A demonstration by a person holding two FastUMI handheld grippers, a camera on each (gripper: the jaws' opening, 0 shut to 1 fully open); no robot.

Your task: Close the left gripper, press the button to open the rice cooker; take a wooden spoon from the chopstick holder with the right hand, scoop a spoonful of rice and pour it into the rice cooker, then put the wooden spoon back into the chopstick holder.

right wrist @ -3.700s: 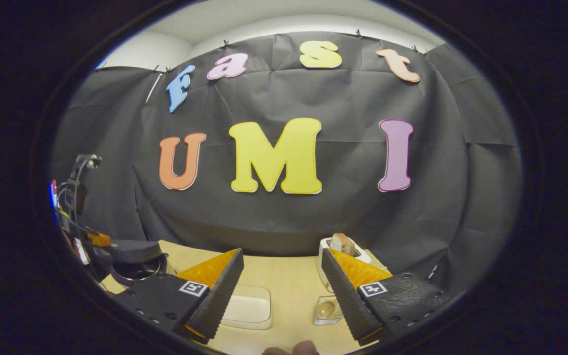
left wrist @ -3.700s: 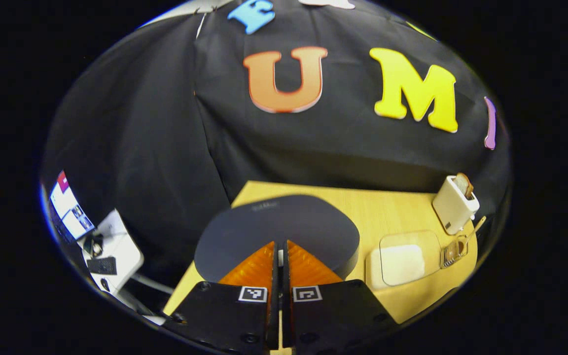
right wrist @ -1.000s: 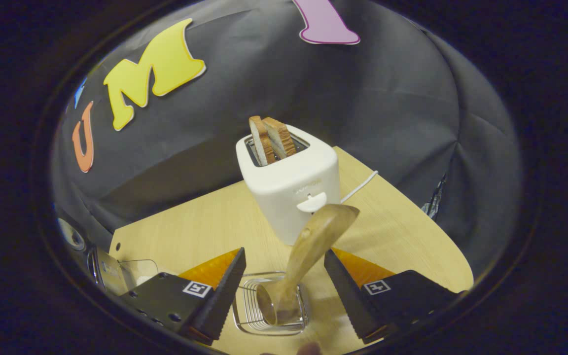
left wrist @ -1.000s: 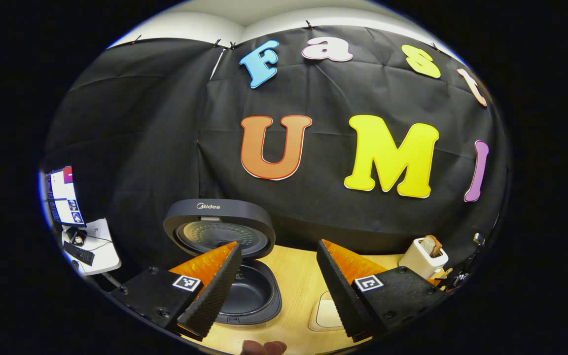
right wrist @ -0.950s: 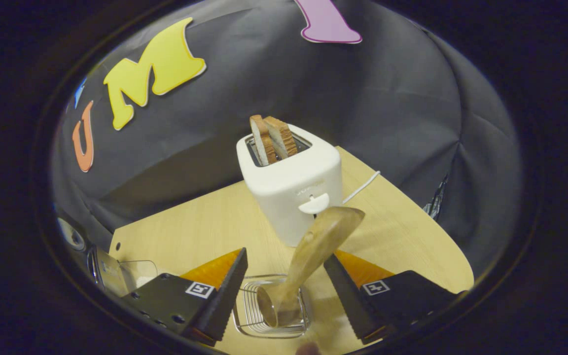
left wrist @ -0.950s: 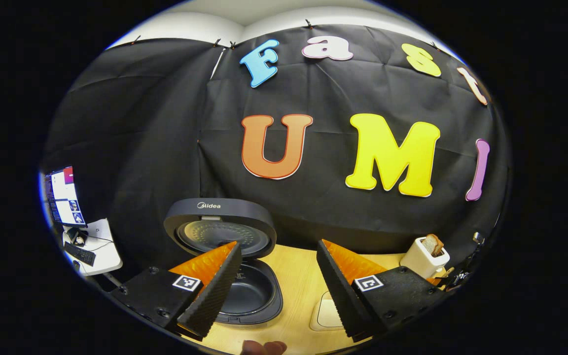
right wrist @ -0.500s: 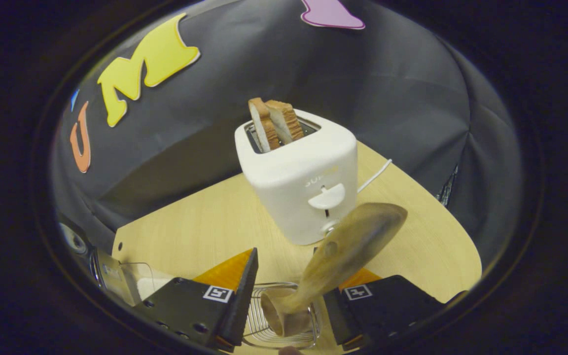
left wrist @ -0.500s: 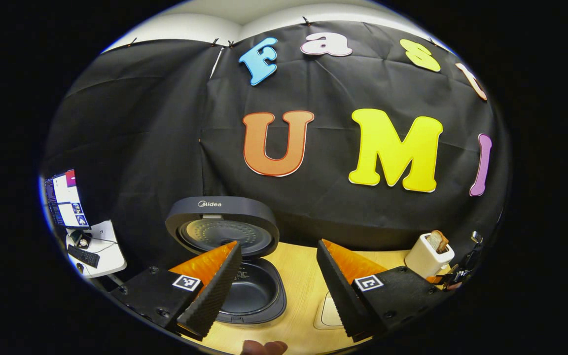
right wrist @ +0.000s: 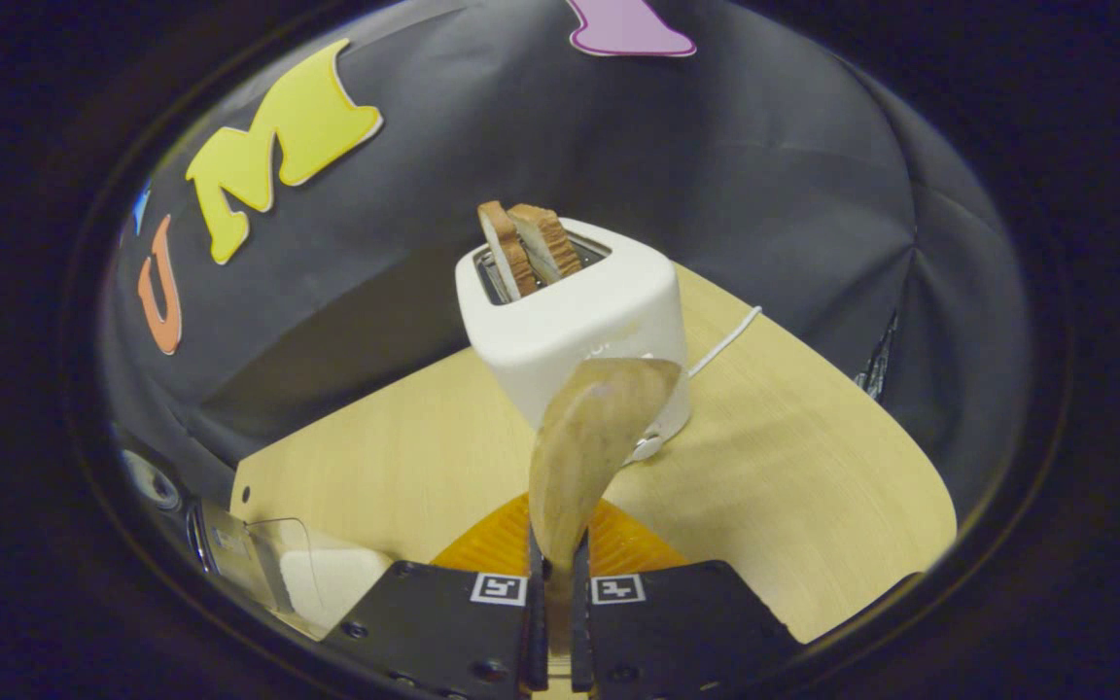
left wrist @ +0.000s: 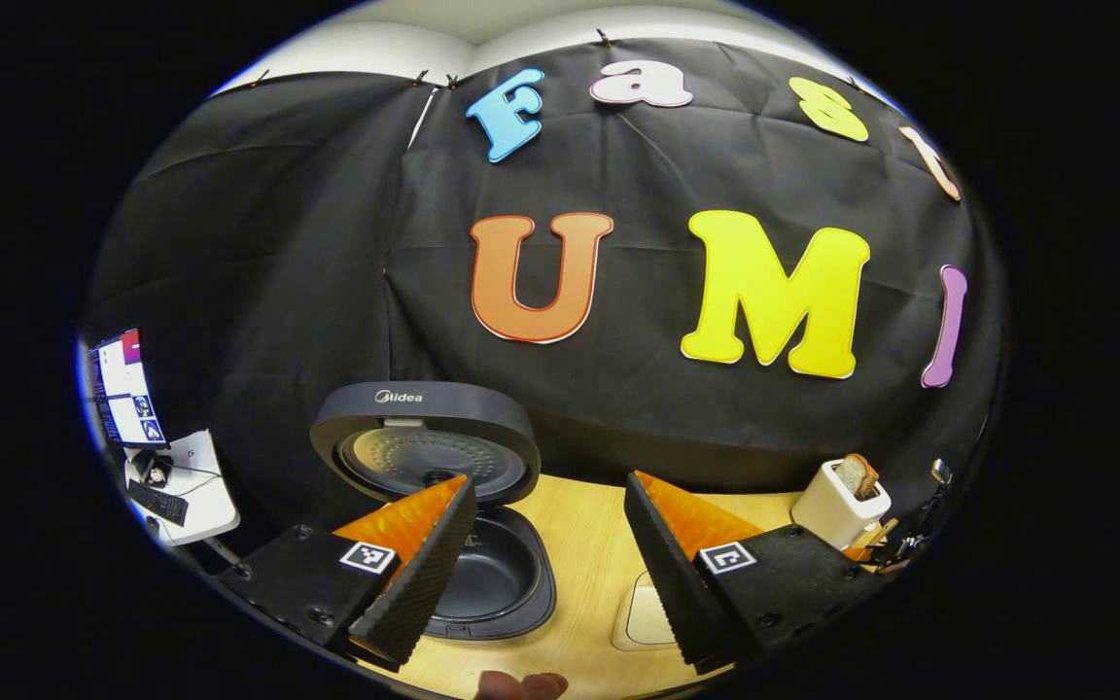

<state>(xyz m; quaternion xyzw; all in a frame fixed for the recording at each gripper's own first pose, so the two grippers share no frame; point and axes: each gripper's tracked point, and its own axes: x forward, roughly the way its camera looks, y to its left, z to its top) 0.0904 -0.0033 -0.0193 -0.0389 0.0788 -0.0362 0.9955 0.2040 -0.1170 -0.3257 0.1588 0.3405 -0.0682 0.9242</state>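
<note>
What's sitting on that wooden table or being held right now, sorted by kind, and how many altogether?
Rice cooker, lid open: 1
Toaster: 1
Bread slices in the toaster: 2
Wooden spoon, held by the right gripper: 1
Clear rice container: 1
Total: 6

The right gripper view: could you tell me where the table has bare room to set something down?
Bare wood lies left of the toaster, up to the booth wall, and right of it past its cord. It is crowded low on the left, by the clear rice container.
</note>
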